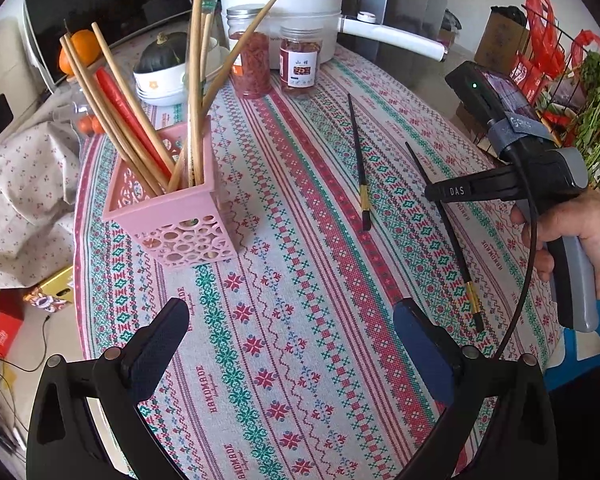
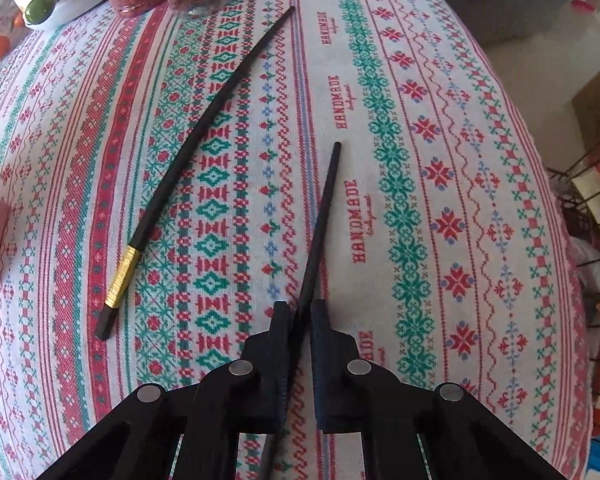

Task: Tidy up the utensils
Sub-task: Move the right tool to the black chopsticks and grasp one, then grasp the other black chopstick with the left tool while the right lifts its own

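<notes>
Right tool (image 2: 300, 312) pinches 1 black chopstick (image 2: 320, 228) for the pink holder (image 1: 172, 216); left tool (image 1: 292, 340) hangs released.

The tablecloth (image 1: 284, 264) carries the word "HANDMADE" in red capitals, repeated along its pale stripes, with a line of small script beneath each that is too fine to read. The same word shows again and again from the right wrist view. Across the table, the right gripper (image 1: 436, 193) bears "DAS" in pale letters on its black finger. Far off, the right jar (image 1: 301, 62) has a dark red label with two Chinese characters, seemingly "山楂". The left jar (image 1: 250, 56) has an orange label I can't read.
</notes>
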### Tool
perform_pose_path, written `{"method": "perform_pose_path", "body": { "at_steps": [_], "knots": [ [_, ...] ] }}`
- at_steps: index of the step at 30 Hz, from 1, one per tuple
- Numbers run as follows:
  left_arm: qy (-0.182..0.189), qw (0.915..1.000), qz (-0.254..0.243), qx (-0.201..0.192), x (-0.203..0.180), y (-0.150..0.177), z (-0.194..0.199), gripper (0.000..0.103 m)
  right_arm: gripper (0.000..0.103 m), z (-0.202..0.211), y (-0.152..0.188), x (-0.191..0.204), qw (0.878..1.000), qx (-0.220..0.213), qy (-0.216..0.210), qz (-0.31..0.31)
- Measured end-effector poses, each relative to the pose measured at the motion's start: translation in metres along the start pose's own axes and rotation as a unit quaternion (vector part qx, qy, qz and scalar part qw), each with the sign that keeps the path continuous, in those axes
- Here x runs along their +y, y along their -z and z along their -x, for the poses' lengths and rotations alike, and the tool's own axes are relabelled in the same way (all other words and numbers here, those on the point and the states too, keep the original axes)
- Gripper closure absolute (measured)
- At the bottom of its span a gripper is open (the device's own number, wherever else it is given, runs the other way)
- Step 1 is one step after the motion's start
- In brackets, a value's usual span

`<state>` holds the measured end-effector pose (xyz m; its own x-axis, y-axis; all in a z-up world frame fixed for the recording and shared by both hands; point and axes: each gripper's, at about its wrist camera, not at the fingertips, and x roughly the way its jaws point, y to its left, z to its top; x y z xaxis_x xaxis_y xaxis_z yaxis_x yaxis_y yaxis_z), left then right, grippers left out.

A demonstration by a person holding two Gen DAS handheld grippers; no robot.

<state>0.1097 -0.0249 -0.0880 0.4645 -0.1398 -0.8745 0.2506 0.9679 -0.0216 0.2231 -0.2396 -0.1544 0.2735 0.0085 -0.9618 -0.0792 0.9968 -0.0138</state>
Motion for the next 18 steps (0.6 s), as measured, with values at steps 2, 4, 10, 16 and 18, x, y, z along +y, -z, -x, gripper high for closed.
{"method": "perform_pose_path", "body": {
  "at_steps": [2,4,10,16,18],
  "knots": [
    [0.004,1.0000,-0.004,-0.002,-0.007,-0.004,0.001,0.000,0.099,0.009,0.010,-0.011,1.000,-0.005,-0.004,0.001],
    [0.007,0.9999,-0.009,-0.003,-0.016,-0.008,0.000,0.000,0.099,0.022,0.017,-0.022,1.000,-0.017,-0.017,-0.007],
    [0.029,0.9995,-0.011,-0.004,-0.050,-0.044,-0.019,0.010,0.099,0.047,0.034,-0.036,0.997,-0.045,-0.052,-0.031],
    [0.032,0.9994,-0.010,0.014,-0.067,-0.103,-0.073,0.052,0.098,0.044,0.032,-0.048,0.995,-0.045,-0.078,-0.044],
    [0.024,0.9994,-0.024,0.011,-0.072,-0.121,-0.091,0.064,0.098,0.043,0.030,-0.051,0.995,-0.046,-0.079,-0.042]
  ]
}}
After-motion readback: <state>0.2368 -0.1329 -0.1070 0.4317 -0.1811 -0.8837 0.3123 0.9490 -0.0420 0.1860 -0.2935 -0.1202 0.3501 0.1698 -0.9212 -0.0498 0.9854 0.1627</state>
